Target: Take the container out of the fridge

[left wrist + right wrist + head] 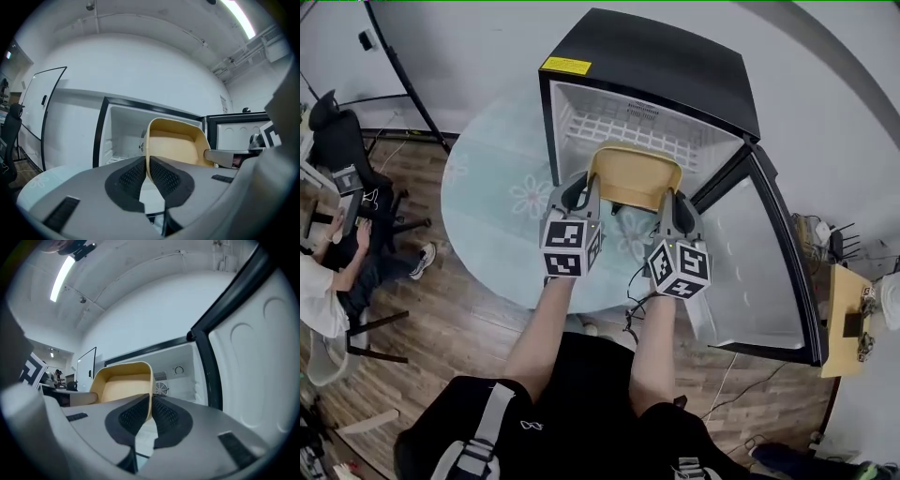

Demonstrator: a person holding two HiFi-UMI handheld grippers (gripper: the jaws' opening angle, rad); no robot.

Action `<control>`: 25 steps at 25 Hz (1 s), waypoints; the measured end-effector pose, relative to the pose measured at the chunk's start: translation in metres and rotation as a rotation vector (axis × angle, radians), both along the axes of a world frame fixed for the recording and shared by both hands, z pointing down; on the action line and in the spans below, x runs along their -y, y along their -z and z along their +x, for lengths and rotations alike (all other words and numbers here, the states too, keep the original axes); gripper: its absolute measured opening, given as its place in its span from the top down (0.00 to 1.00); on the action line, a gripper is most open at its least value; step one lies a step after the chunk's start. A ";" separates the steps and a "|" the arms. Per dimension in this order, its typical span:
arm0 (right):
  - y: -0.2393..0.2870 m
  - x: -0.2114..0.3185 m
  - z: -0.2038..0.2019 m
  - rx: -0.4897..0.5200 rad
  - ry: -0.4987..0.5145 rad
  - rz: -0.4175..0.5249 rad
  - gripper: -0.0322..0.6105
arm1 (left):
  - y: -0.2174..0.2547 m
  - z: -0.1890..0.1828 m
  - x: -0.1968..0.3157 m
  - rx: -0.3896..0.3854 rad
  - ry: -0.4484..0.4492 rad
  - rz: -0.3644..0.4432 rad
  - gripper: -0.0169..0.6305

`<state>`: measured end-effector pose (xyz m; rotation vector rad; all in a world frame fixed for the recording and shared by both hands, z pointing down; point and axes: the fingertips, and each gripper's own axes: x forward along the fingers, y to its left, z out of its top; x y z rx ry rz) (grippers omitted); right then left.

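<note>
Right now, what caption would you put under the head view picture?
Teamwork: the left gripper and right gripper clamp the yellow container at the open fridge.

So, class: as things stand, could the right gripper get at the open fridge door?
Probably not: the door stands unblocked beside it, but the right gripper is shut on the yellow container, shared with the left gripper.

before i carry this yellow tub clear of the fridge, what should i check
1. Grip of the left tongs on the left wall of the yellow plastic rectangular container: ok, pads pressed on it.
2. Grip of the right tongs on its right wall: ok.
3. The door of the black fridge swung wide open: ok.
4. Container fully past the fridge's front edge: cannot tell.
5. Nothing loose visible inside the container: ok.
</note>
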<state>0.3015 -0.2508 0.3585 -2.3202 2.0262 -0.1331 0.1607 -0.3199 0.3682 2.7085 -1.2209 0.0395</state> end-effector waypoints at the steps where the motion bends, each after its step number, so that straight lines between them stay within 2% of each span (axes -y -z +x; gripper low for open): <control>1: 0.006 0.000 -0.002 -0.008 0.005 0.008 0.91 | 0.006 -0.002 -0.002 -0.003 0.004 0.014 0.94; 8: 0.026 -0.004 -0.014 -0.027 0.039 0.039 0.91 | 0.028 -0.016 -0.011 -0.013 0.023 0.071 0.93; 25: 0.018 -0.015 -0.024 -0.006 0.054 0.037 0.91 | 0.021 -0.028 -0.025 0.005 0.024 0.073 0.92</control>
